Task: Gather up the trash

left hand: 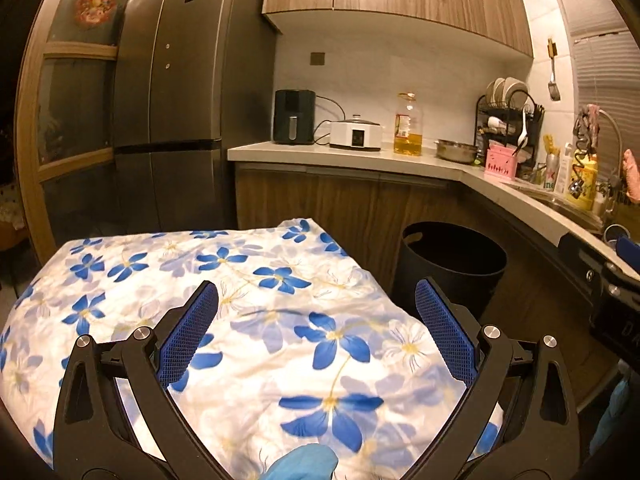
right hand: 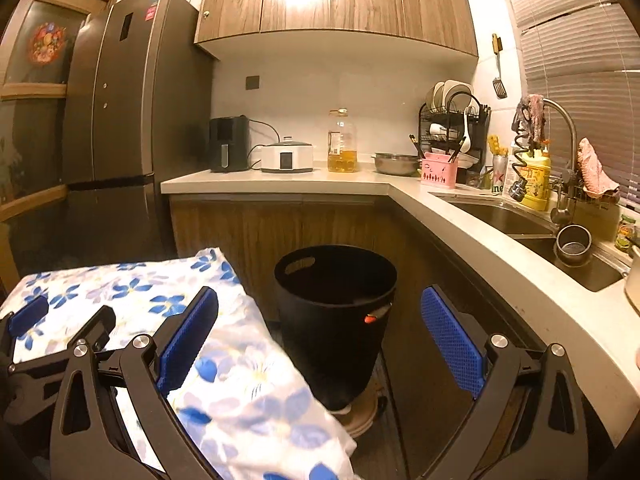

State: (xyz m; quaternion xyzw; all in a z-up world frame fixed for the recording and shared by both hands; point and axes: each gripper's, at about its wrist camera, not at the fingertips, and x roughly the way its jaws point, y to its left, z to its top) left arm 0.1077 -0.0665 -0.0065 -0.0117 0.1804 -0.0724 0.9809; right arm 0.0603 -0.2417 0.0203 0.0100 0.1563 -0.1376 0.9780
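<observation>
- Left gripper point(left hand: 316, 316): jaws spread wide with nothing between the blue pads; it hangs above the flowered cloth point(left hand: 224, 304), which covers a raised surface on the near left of the scene.
- Right gripper point(right hand: 320, 320): jaws likewise wide and empty; it hangs over the right edge of the flowered cloth, and the black bin point(right hand: 336, 312) shows in the gap between its fingers.
- Black bin: stands upright on the floor just beside the right edge of the cloth, in front of the wooden lower cabinets point(right hand: 248, 228) and under the corner of the countertop point(right hand: 452, 216). Its open mouth faces up, with a handle slot in the far-left wall.
- Inside the bin: a small pale and orange-red scrap point(right hand: 374, 315) lies against the right inner wall; what it is cannot be told.
- Loose trash: no piece is visible on the cloth in either view, so where the next item lies cannot be told.
- Governing relation: the bin lies straight ahead of the right gripper and to the far right of the left gripper, so the right hand is judged the nearer for any drop into it.
- Left gripper as seen from the right wrist: it sits on the near left, over the cloth, well apart from the bin.
</observation>
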